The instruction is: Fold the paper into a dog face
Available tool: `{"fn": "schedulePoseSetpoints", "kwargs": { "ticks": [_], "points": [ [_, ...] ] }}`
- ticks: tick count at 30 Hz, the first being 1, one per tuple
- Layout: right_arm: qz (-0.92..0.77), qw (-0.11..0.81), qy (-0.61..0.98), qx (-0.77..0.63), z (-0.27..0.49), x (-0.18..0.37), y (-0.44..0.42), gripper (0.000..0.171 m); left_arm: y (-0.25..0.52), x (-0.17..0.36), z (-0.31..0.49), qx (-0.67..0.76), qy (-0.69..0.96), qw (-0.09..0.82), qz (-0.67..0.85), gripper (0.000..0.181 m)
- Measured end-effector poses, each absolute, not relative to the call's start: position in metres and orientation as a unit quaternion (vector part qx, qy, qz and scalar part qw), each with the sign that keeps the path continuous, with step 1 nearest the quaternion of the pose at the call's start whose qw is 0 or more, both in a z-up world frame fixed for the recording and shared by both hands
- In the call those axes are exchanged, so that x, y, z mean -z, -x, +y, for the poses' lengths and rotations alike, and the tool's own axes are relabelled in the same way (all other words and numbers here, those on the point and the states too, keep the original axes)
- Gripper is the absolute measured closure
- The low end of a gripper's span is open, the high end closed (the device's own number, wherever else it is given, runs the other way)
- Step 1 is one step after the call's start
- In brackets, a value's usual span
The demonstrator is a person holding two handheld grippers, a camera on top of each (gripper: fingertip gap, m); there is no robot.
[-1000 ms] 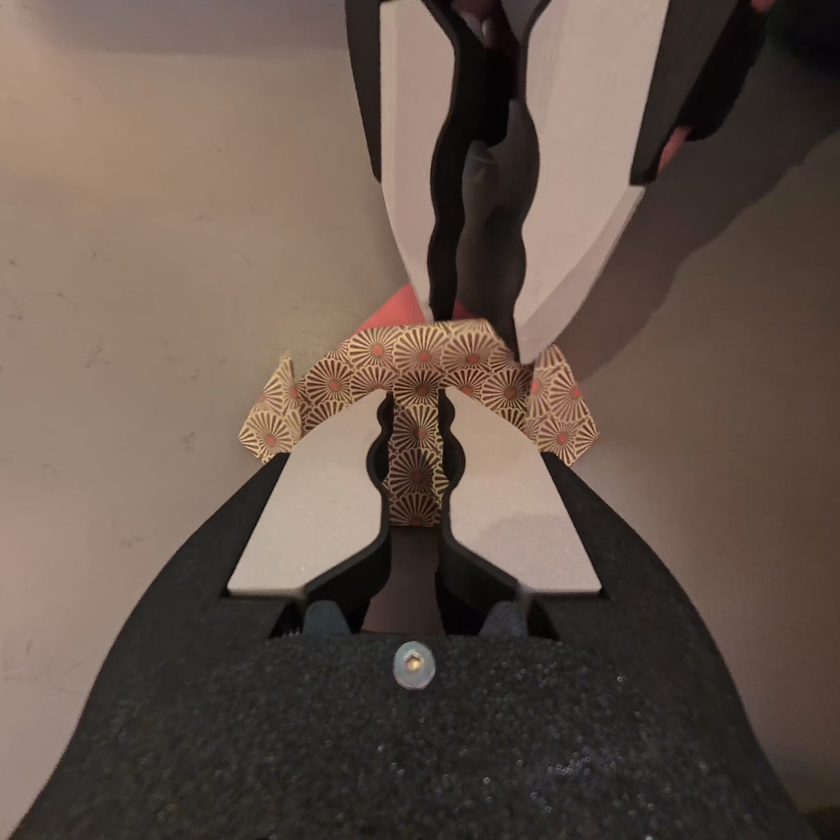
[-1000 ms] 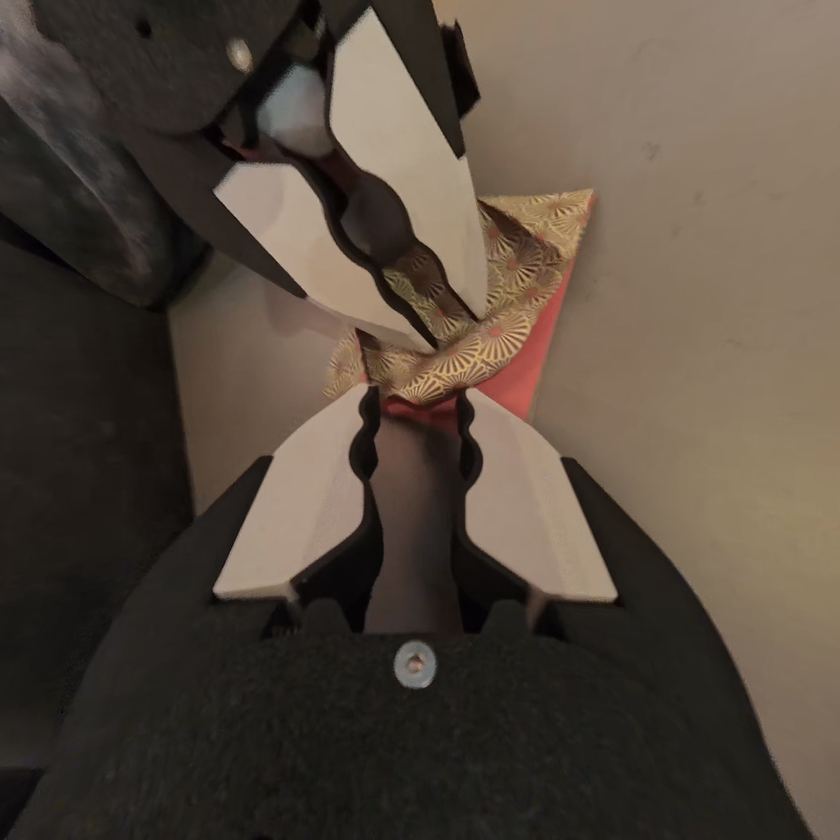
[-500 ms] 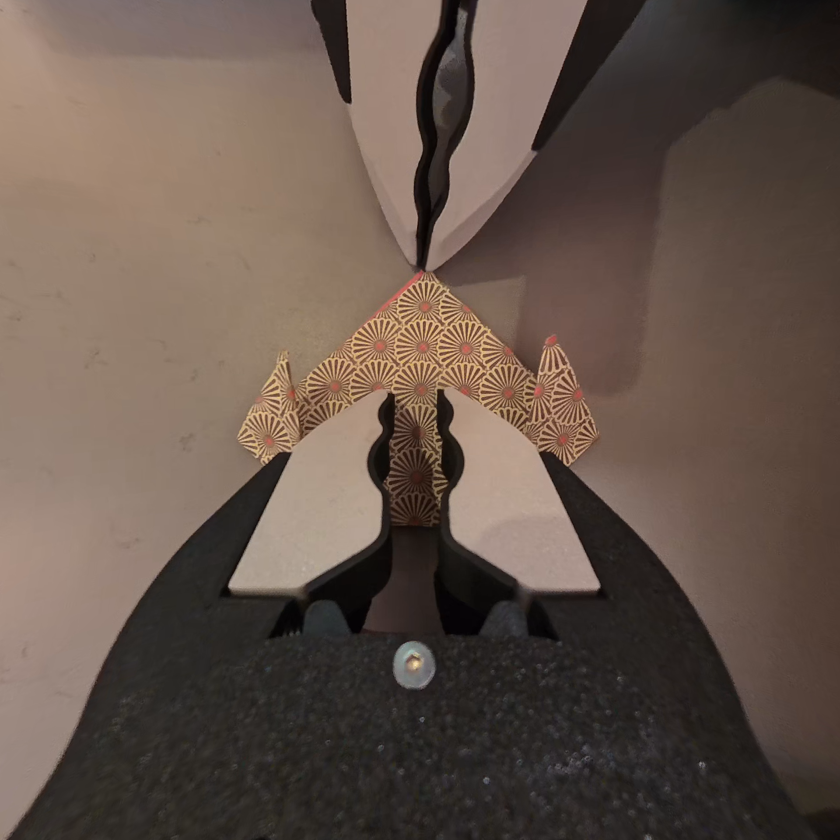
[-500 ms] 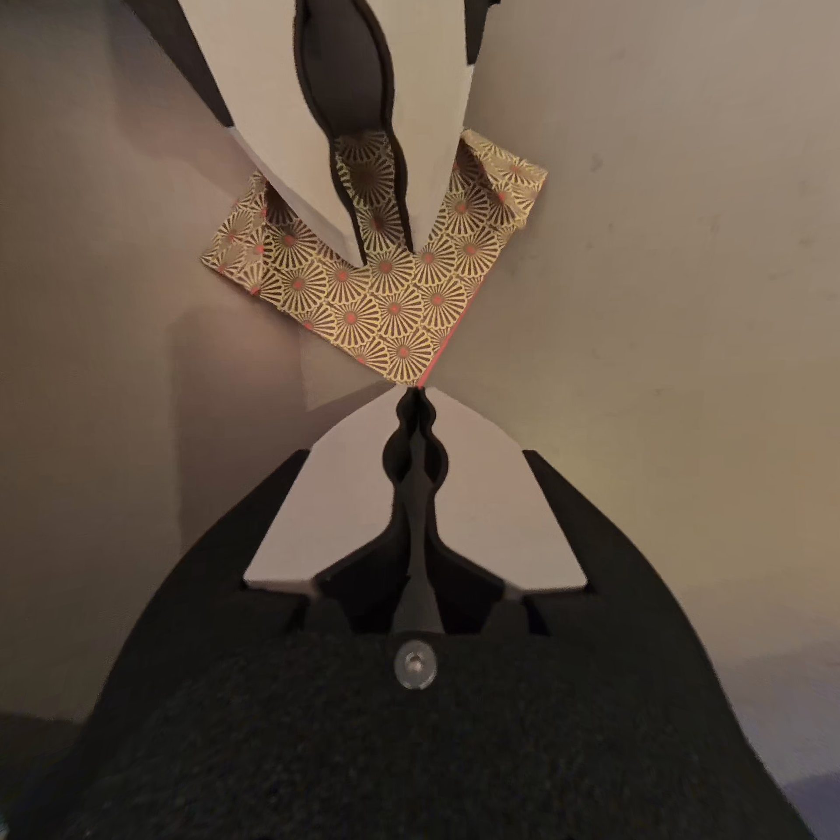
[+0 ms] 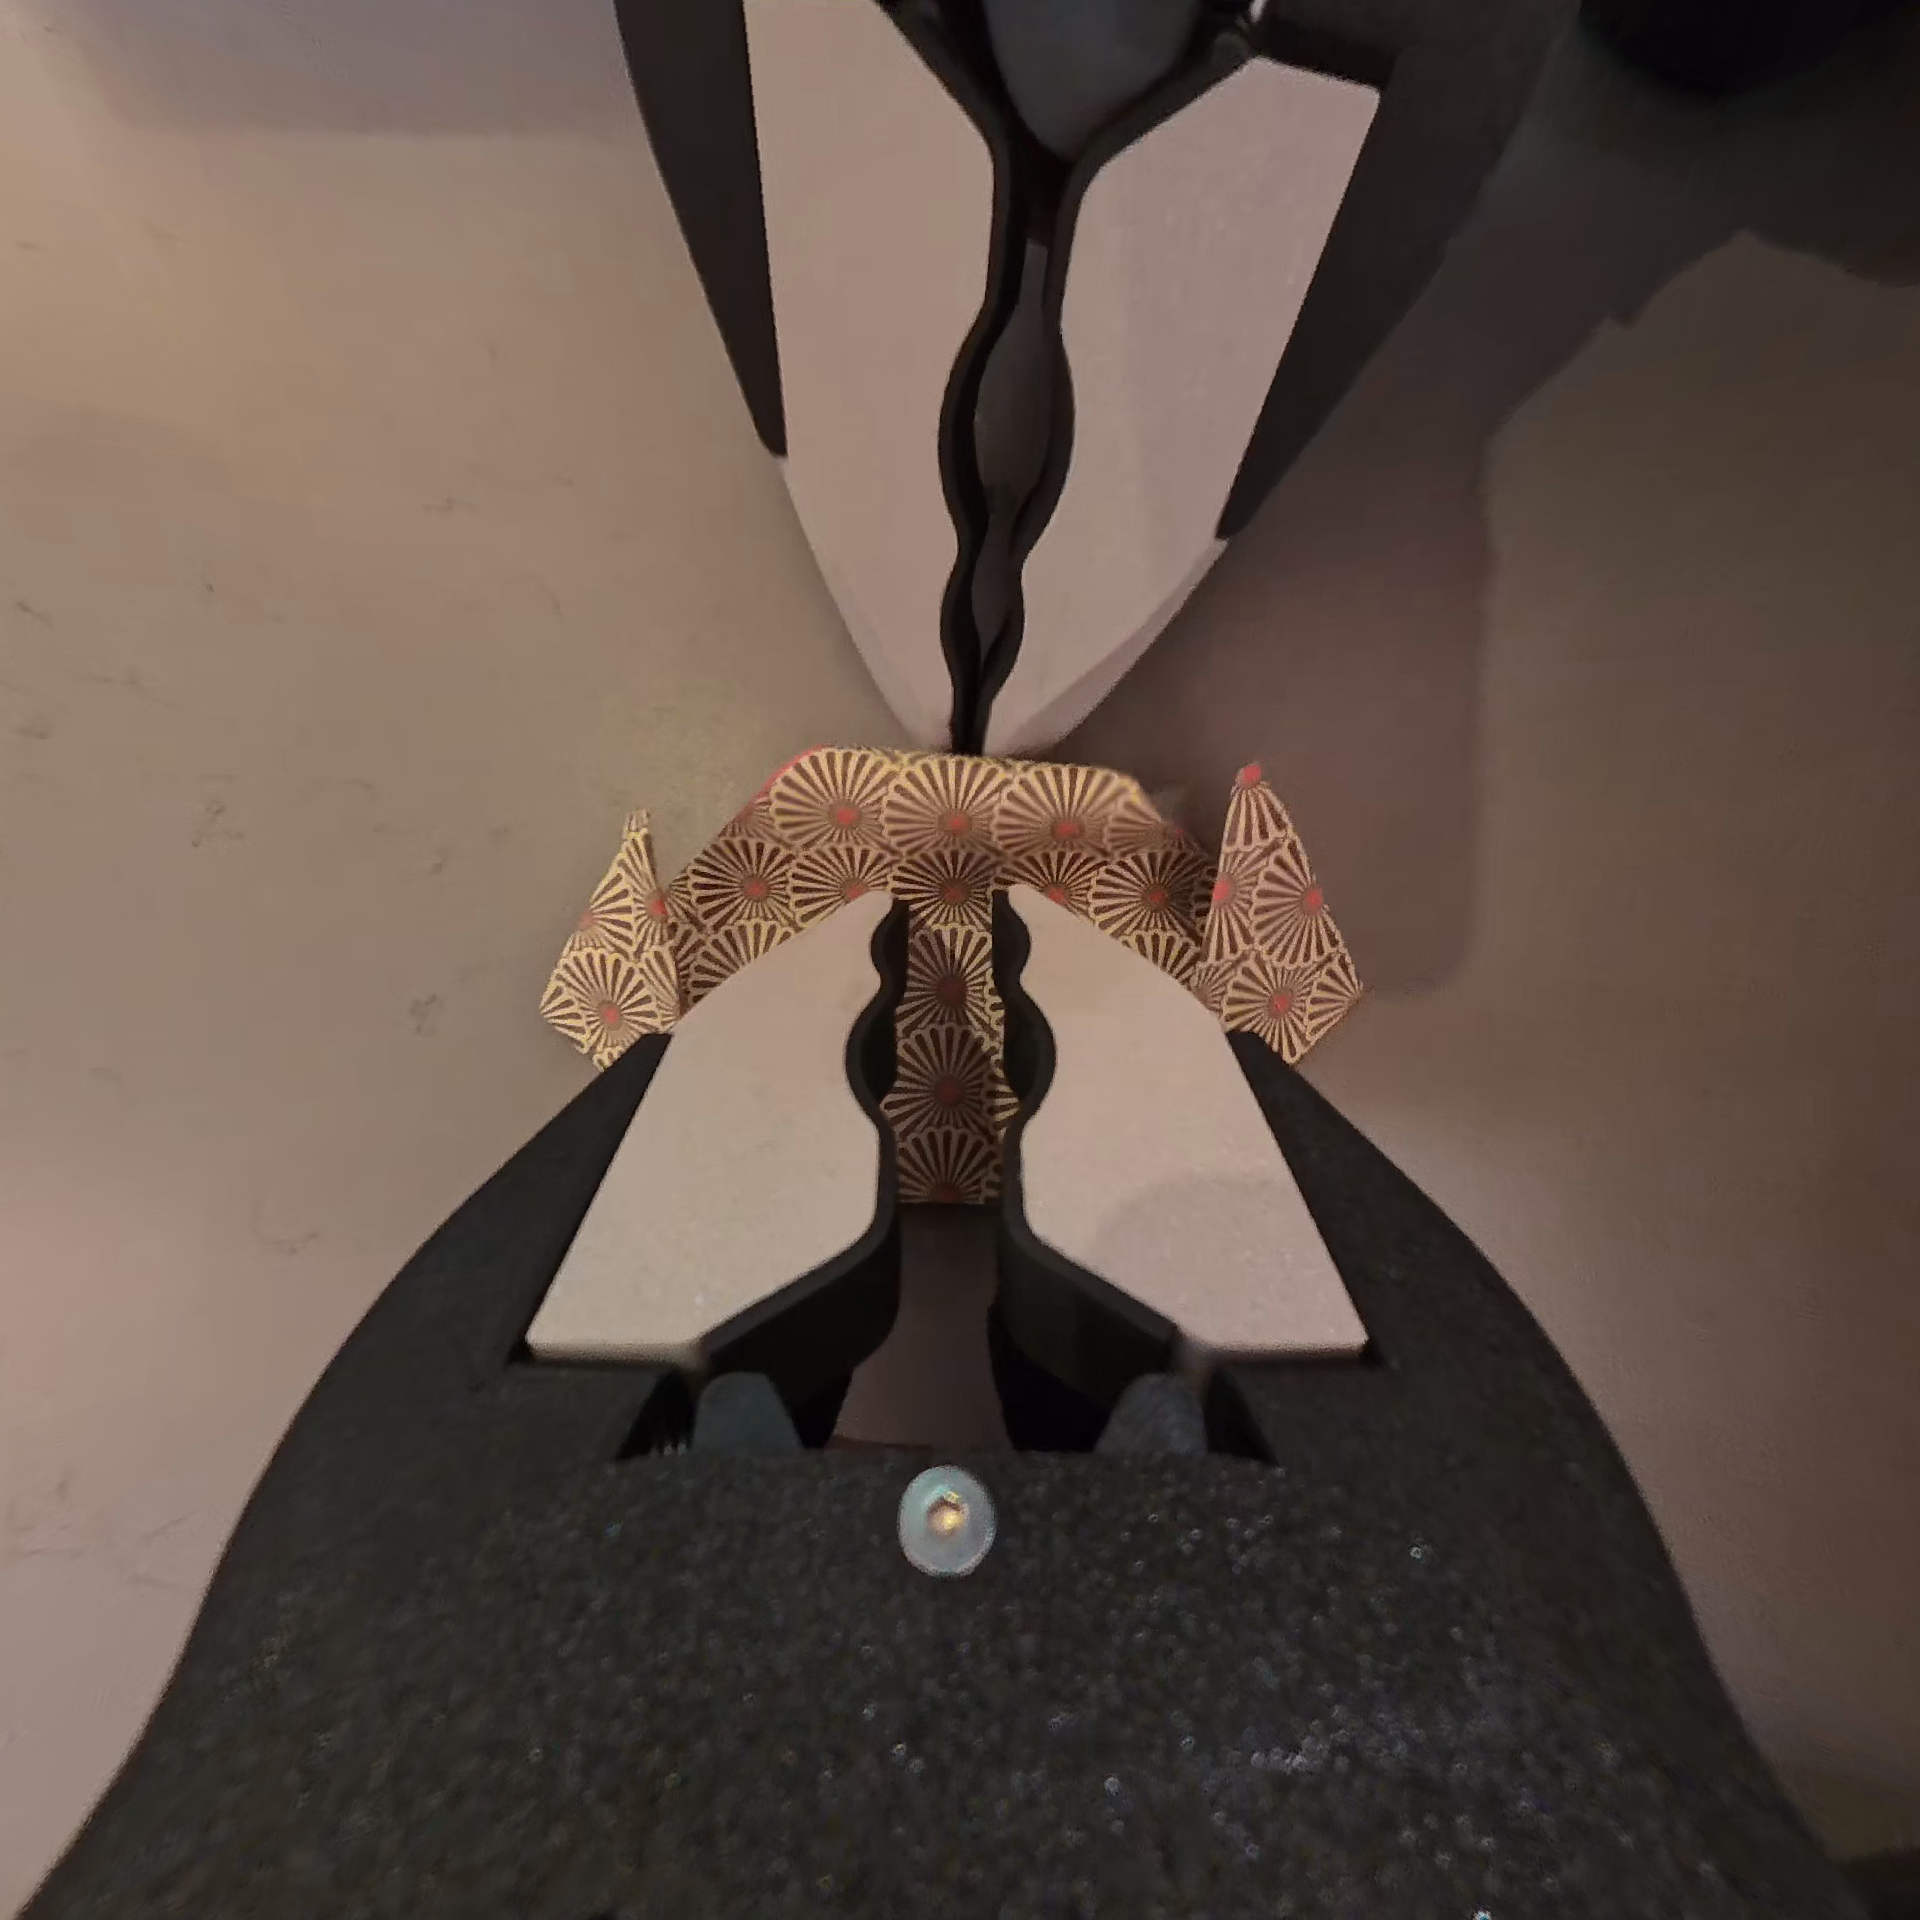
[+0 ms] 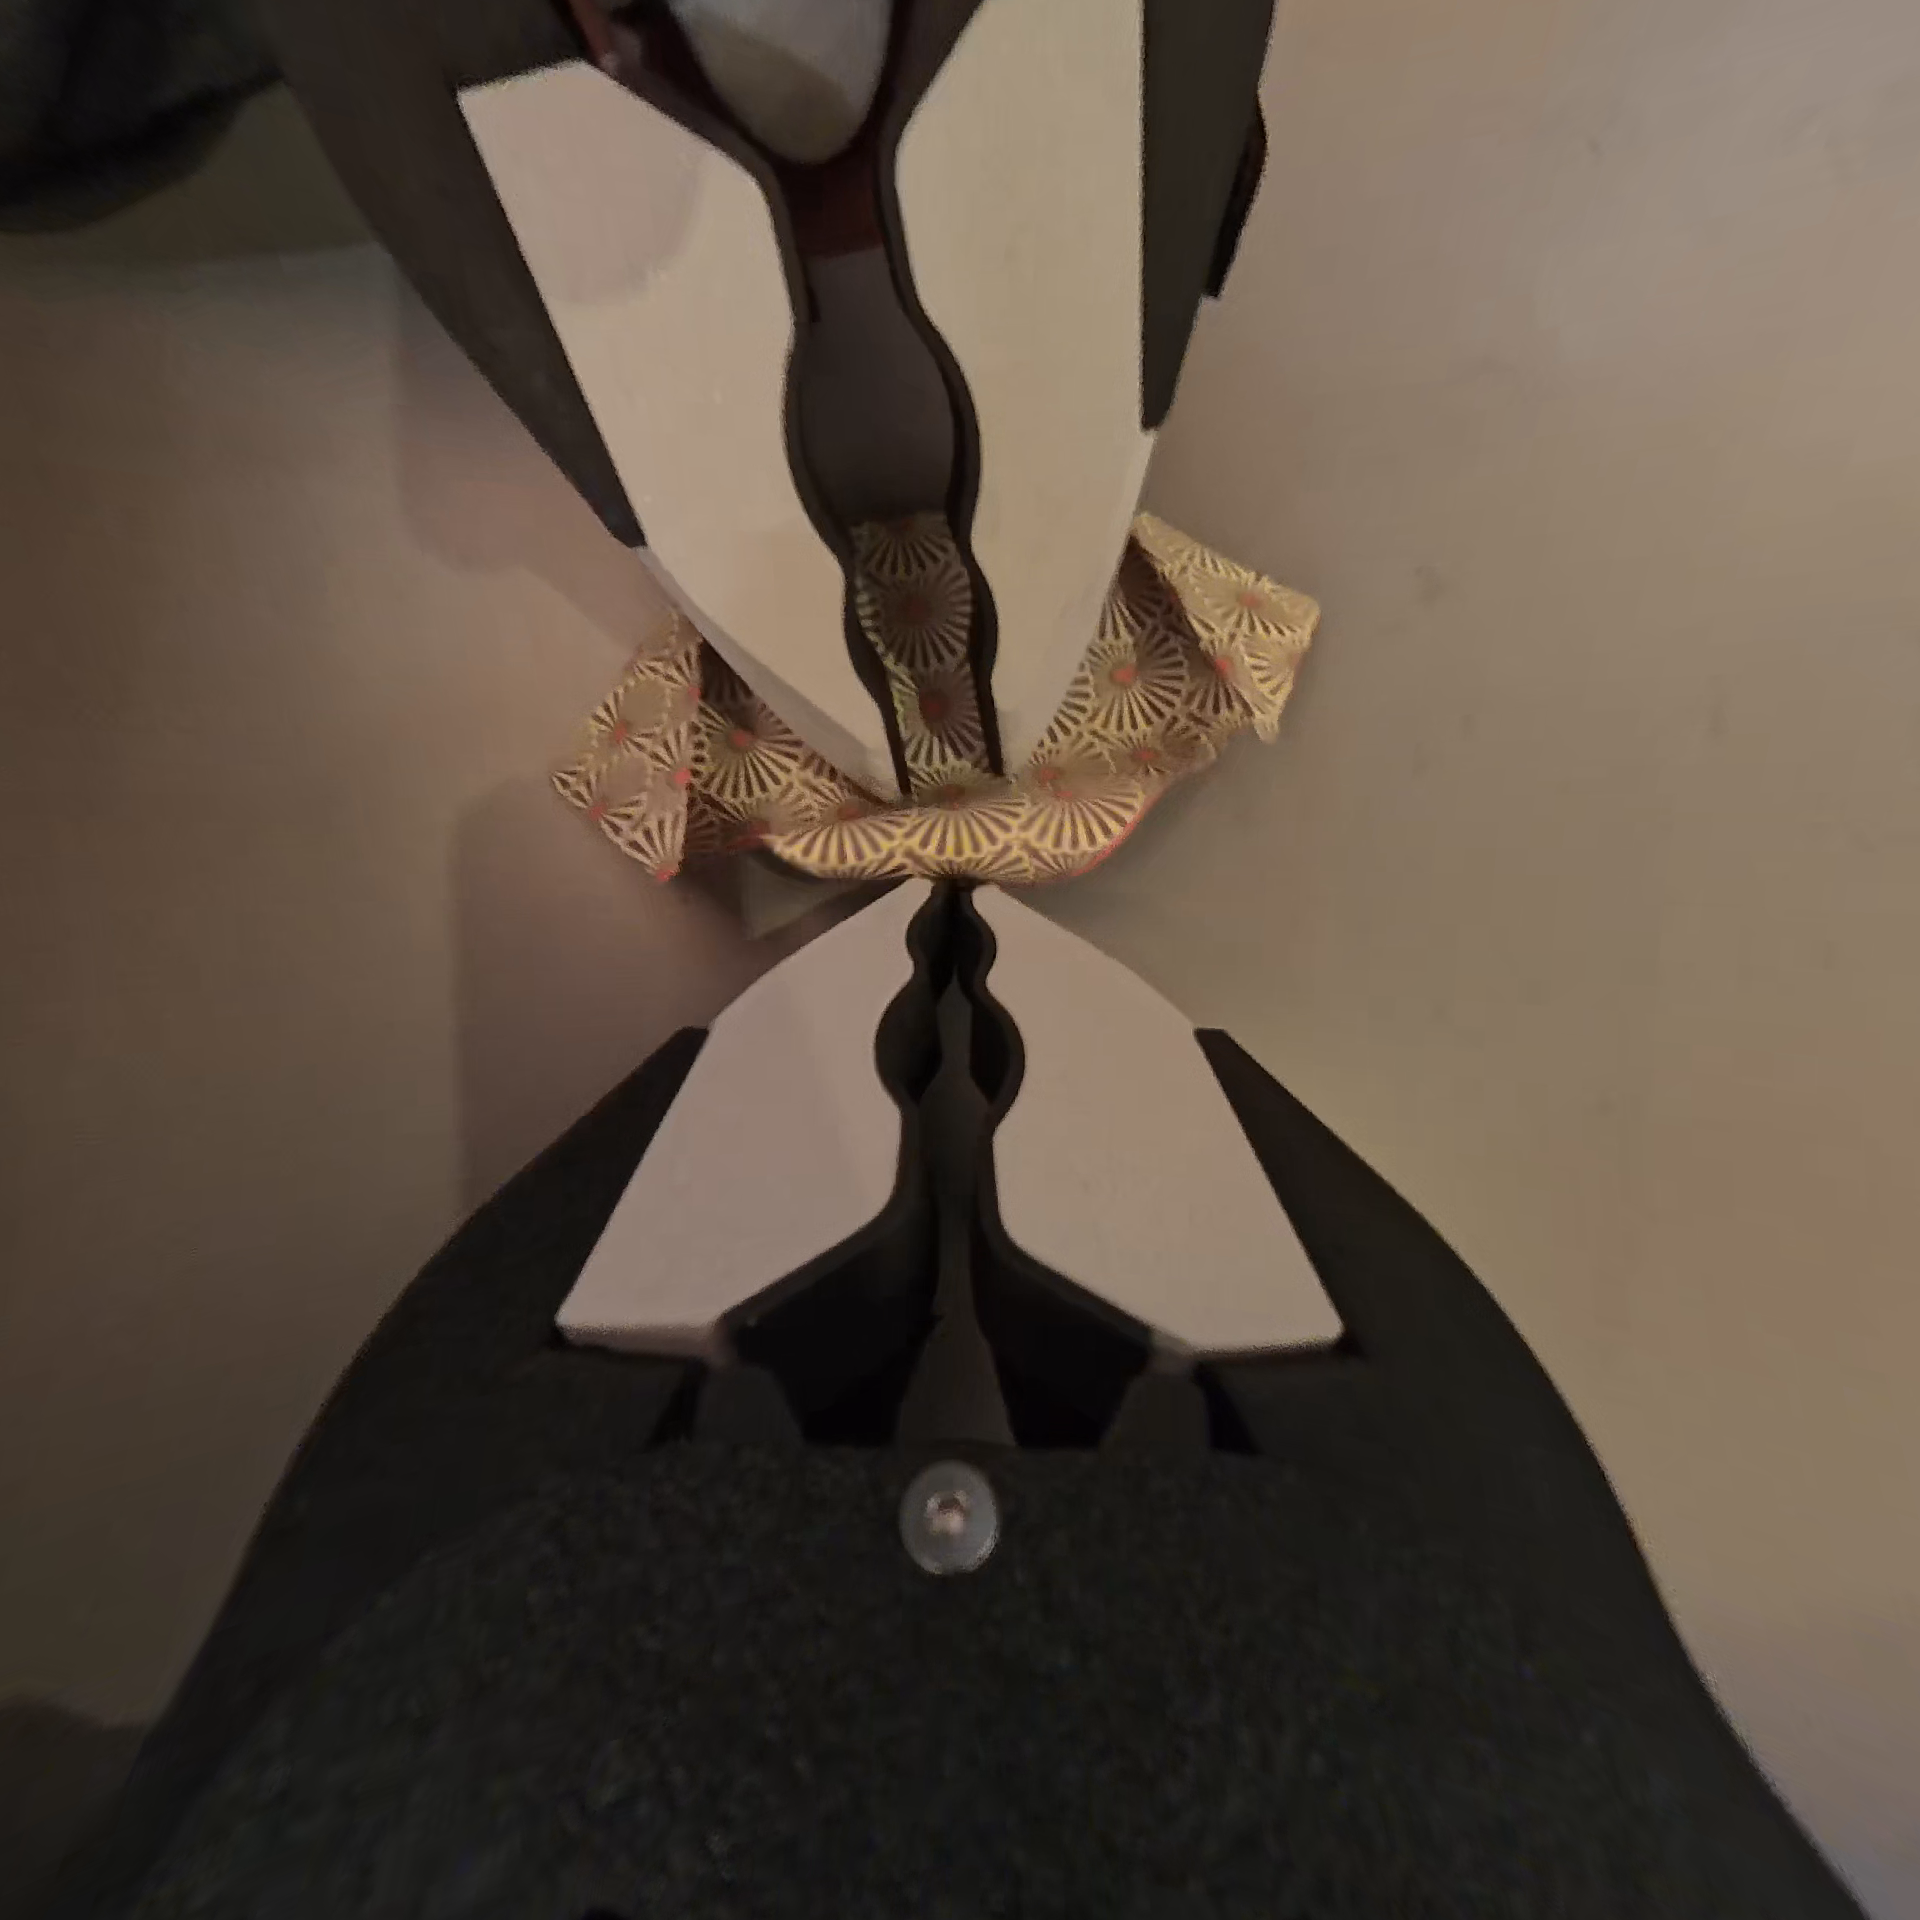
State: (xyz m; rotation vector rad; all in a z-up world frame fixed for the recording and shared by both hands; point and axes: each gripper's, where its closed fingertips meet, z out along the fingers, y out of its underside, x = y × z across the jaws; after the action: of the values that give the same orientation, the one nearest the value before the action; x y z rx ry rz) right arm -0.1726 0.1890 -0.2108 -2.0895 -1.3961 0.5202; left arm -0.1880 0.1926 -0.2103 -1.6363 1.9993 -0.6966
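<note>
Paper (image 5: 951, 831) on the table (image 5: 312, 623), between left gripper (image 5: 948, 914) and, opposite, seemingly touching, right gripper (image 5: 971, 732).

A plain beige table (image 5: 312, 623) carries the folded, fan-patterned paper (image 5: 956, 831), its bottom tip curled upward.

Matt patterned paper (image 5: 951, 831); grainy black tool (image 5: 948, 914)

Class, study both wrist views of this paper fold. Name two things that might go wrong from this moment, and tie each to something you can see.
1. The right gripper, shut on the tip of the patterned paper, is curling it over; pulling further might tear or crease it off-line.
2. The left gripper is open and only presses the paper against the table, so it could slide and shift the fold.
</note>
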Motion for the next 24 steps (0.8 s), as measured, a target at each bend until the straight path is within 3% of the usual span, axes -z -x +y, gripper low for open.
{"fn": "schedulePoseSetpoints", "kwargs": {
  "ticks": [5,14,24],
  "points": [
    [-0.548,0.301,0.752,-0.209,0.181,0.21,0.184,0.137,0.188,0.21,0.193,0.254,0.594,0.233,0.727,0.166],
    [-0.569,0.369,0.73,-0.087,0.205,0.204,0.172,0.132,0.188,0.21,0.193,0.253,0.594,0.232,0.727,0.166],
    [-0.583,0.418,0.687,-0.115,0.195,0.185,0.167,0.135,0.188,0.21,0.192,0.256,0.592,0.233,0.728,0.167]
  ]
}}
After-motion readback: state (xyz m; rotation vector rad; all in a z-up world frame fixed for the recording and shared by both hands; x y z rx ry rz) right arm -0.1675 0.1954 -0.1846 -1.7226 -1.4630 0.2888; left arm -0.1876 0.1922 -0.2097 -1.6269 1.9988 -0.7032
